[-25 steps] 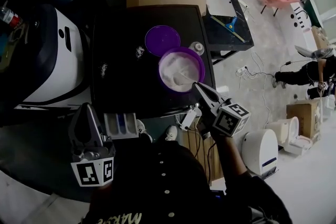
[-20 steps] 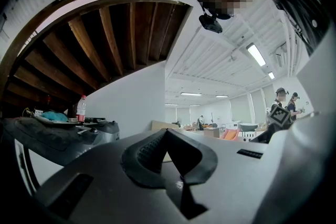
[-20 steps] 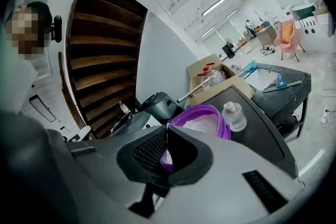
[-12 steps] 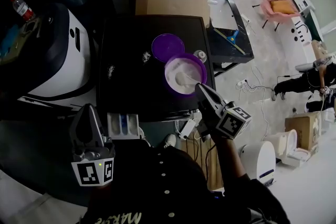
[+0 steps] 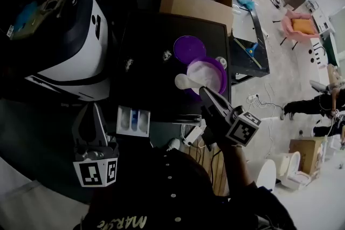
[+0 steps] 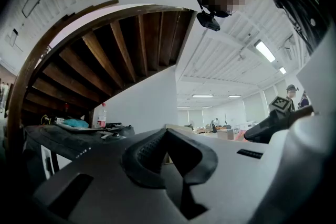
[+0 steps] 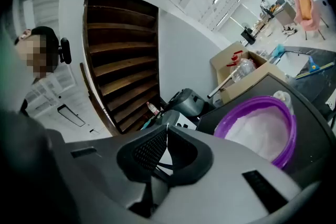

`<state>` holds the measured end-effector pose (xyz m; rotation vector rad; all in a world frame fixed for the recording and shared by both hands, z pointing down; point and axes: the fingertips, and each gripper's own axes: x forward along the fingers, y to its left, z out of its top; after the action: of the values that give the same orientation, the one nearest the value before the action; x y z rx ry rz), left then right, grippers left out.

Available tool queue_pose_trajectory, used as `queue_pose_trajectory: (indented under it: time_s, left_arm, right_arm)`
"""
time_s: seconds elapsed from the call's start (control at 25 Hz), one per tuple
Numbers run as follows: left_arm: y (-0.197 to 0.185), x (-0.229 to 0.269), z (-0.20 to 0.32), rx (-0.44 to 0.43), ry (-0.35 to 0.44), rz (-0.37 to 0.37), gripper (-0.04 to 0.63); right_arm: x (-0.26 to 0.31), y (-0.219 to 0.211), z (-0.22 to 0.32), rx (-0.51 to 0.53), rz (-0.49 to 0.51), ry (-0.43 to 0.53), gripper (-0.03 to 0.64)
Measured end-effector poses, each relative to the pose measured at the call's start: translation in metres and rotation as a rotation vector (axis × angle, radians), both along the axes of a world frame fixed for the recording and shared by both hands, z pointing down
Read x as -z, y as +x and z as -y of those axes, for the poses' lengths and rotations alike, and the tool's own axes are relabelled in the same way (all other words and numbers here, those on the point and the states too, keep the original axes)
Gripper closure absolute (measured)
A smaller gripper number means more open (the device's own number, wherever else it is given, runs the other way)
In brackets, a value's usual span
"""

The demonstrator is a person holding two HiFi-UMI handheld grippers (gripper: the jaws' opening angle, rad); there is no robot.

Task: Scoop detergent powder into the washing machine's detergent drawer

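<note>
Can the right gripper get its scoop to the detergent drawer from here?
Probably yes. The right gripper holds the scoop at the purple bowl's left rim; nothing stands between it and the open detergent drawer, and the left gripper sits beside the drawer, not over it.

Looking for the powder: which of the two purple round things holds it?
The purple round tub by the white scoop, filled white; the flat purple lid is bare.
</note>
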<state>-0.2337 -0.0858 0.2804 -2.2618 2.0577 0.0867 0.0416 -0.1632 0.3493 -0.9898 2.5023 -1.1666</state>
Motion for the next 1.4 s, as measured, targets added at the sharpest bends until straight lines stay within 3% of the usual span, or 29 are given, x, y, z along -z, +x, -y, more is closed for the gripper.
queue_pose_trajectory:
  time_s: [0.12, 0.56, 0.8, 1.0, 1.4]
  left_arm:
    - [-0.015, -0.001, -0.011, 0.049, -0.004, -0.001, 0.581]
    - [-0.052, -0.018, -0.047, 0.186, -0.050, -0.008, 0.581]
    - [-0.052, -0.032, -0.056, 0.194, -0.097, -0.013, 0.581]
    - [-0.050, -0.048, -0.060, 0.200, -0.149, -0.020, 0.582]
    - [-0.042, -0.092, -0.079, 0.218, -0.231, -0.037, 0.582]
  right_arm:
    - [0.010, -0.038, -0.008, 0.074, 0.038, -0.046, 0.586]
    - [-0.038, -0.107, -0.034, 0.331, -0.064, -0.015, 0.586]
    - [-0.077, -0.123, -0.056, 0.416, -0.148, -0.004, 0.586]
    - [-0.114, -0.131, -0.078, 0.470, -0.179, -0.049, 0.586]
    - [-0.201, -0.133, -0.111, 0.596, -0.359, 0.051, 0.586]
